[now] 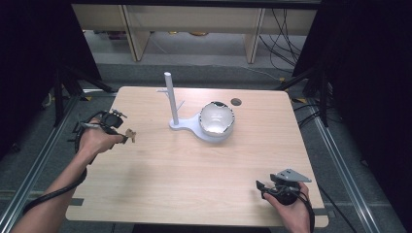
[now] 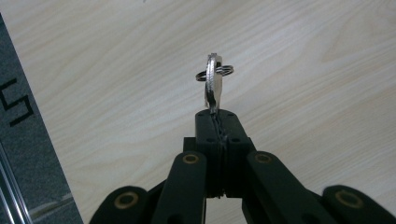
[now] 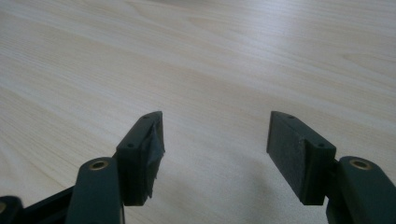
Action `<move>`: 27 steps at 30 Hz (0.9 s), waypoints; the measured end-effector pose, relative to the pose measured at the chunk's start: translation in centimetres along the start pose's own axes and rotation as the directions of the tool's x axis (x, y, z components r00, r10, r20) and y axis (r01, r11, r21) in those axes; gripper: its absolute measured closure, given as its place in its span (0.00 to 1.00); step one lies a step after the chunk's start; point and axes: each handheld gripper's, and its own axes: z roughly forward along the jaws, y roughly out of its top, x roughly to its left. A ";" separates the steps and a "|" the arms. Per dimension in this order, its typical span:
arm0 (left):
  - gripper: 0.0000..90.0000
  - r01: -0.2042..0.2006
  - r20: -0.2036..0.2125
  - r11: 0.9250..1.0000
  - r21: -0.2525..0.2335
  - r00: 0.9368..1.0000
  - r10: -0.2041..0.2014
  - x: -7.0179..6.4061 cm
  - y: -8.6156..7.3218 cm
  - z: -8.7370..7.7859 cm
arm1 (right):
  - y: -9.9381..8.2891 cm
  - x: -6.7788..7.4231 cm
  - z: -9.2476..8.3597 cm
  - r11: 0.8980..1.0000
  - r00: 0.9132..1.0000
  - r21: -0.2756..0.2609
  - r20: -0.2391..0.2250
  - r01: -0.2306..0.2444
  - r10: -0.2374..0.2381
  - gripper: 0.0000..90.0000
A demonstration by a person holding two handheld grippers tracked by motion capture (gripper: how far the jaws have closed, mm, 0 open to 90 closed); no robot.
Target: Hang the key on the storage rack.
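A silver key (image 2: 214, 83) on a small split ring (image 2: 215, 72) stands edge-on between the jaws of my left gripper (image 2: 216, 116), which is shut on it just above the wooden table. From above, that left gripper (image 1: 125, 136) sits at the table's left side with the key (image 1: 130, 134) at its tip. A white stand (image 1: 171, 99) with an upright post and small pegs rises mid-table, its base joined to a white bowl (image 1: 217, 119). My right gripper (image 3: 215, 140) is open over bare wood, and from above it (image 1: 260, 186) lies near the front right corner.
The wooden table (image 1: 194, 165) has a round cable hole (image 1: 236, 102) near its far edge. Shelf legs and cables stand on the floor behind. Metal rails run along both sides of the table, and a grey floor strip (image 2: 23, 140) lies beside its left edge.
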 end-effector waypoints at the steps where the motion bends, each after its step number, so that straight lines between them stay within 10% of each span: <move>1: 0.98 -0.013 -0.001 1.000 0.003 1.000 0.013 0.0 0.2 -0.2 | 0.0 0.0 0.0 1.000 1.000 0.000 0.000 0.000 0.000 0.42; 27: 0.98 -0.031 -0.033 0.993 -0.111 0.999 0.027 -0.8 3.9 -2.1 | 0.0 0.0 0.0 1.000 1.000 -0.007 0.001 0.003 -0.003 0.42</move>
